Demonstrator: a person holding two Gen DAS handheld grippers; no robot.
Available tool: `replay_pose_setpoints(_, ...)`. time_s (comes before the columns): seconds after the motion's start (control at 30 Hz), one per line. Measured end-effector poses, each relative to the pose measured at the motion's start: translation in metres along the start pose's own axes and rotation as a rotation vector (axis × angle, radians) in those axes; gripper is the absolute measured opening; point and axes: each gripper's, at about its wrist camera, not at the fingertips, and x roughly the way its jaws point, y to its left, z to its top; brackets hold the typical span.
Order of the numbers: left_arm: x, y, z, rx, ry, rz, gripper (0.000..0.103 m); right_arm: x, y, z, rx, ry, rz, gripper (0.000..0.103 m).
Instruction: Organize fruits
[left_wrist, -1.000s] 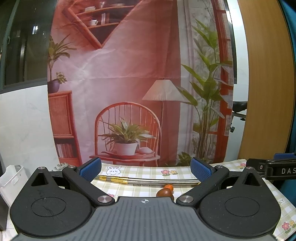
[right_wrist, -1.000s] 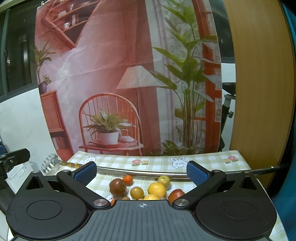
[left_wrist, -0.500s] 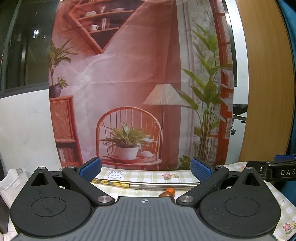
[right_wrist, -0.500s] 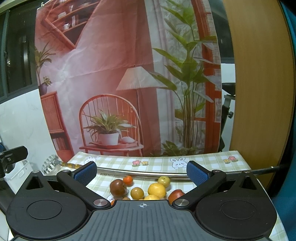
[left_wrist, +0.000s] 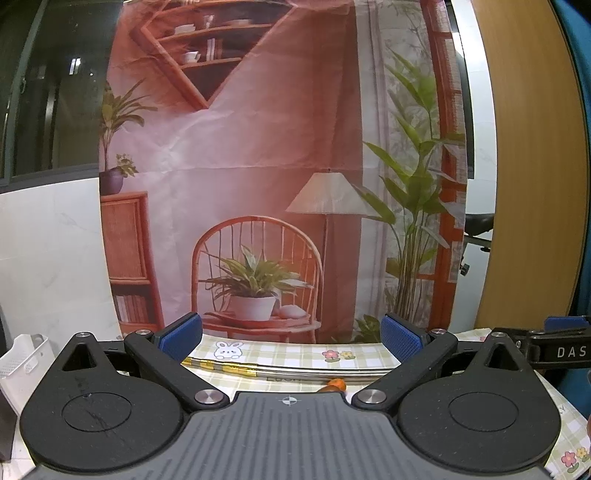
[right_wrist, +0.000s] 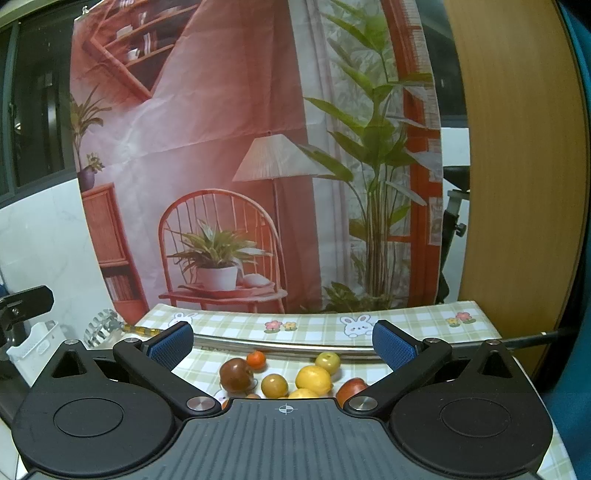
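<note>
Several fruits lie on the checked tablecloth (right_wrist: 417, 326) in the right wrist view: a dark red apple (right_wrist: 236, 375), a small orange (right_wrist: 256, 360), a brownish-yellow fruit (right_wrist: 274, 385), a lemon (right_wrist: 313, 379), a yellow-green fruit (right_wrist: 327, 362) and a red apple (right_wrist: 351, 389). My right gripper (right_wrist: 282, 341) stands open just above and behind them, holding nothing. In the left wrist view only the small orange (left_wrist: 336, 384) peeks over the gripper body. My left gripper (left_wrist: 290, 336) is open and empty, pointed at the backdrop.
A metal rod (right_wrist: 295, 347) lies across the cloth behind the fruits. A white basket (left_wrist: 22, 360) stands at the left, off the cloth. A printed backdrop (left_wrist: 280, 166) hangs behind the table. A wooden panel (right_wrist: 517, 166) rises at the right. The other gripper (left_wrist: 554, 349) shows at the right edge.
The left gripper has tilted upward, so the fruit has dropped nearly out of its view. The right gripper and the fruits have hardly moved.
</note>
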Motion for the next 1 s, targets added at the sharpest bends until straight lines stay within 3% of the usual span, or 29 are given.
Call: replay_pose_setpoints(1.0, 0.0039, 0.0018, 0.0019, -0.019, 0.009, 0.025, 0.103, 0.0000, -0.0003, -0.0033, 0.002, -0.002, 0.000, 0.103)
